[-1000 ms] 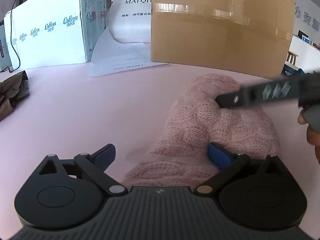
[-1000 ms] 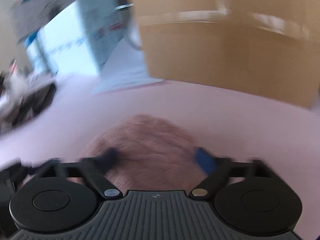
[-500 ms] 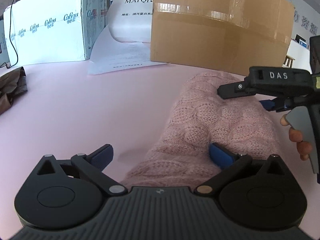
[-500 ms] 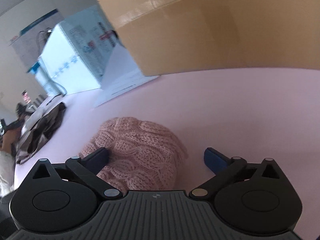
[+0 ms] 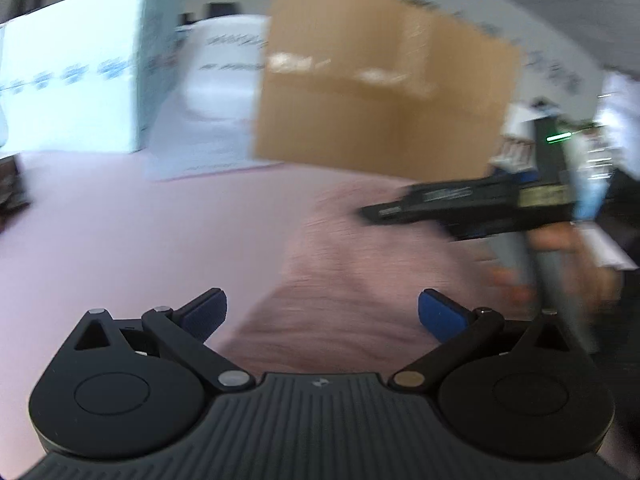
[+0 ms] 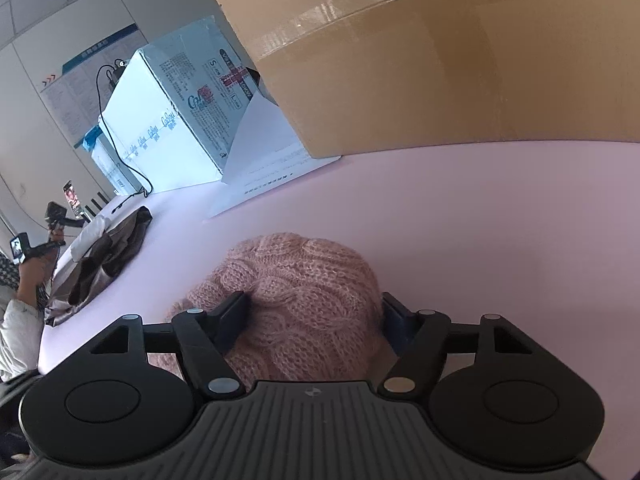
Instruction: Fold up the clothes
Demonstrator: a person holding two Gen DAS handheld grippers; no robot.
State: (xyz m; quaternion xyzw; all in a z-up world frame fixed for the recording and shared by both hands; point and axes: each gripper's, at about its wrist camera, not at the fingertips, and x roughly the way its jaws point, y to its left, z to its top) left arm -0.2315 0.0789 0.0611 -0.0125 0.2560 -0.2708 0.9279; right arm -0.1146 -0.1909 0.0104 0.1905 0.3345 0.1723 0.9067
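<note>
A pink cable-knit sweater (image 6: 304, 280) lies bunched on the pink table (image 6: 500, 220). My right gripper (image 6: 314, 312) sits low over its rounded end. Its jaws are closing, the knit fills the gap between them, and both pads press into the sides of the bunch. The left wrist view is blurred by motion. There my left gripper (image 5: 324, 314) is open above the near part of the sweater (image 5: 360, 272), holding nothing. The right gripper (image 5: 376, 212) reaches in from the right, with a person's hand (image 5: 560, 248) on its handle.
A large brown cardboard box (image 6: 460, 60), a white printed box (image 6: 160, 132) and a sheet of paper (image 6: 272, 168) line the table's far side. Dark brown clothing (image 6: 100, 264) lies at the left. Another person (image 6: 24, 280) with a gripper stands beyond it.
My right gripper's jaws have narrowed from wide apart onto the bunched knit. My left gripper has lifted and swung, its right pad coming off the sweater, and its view is now blurred.
</note>
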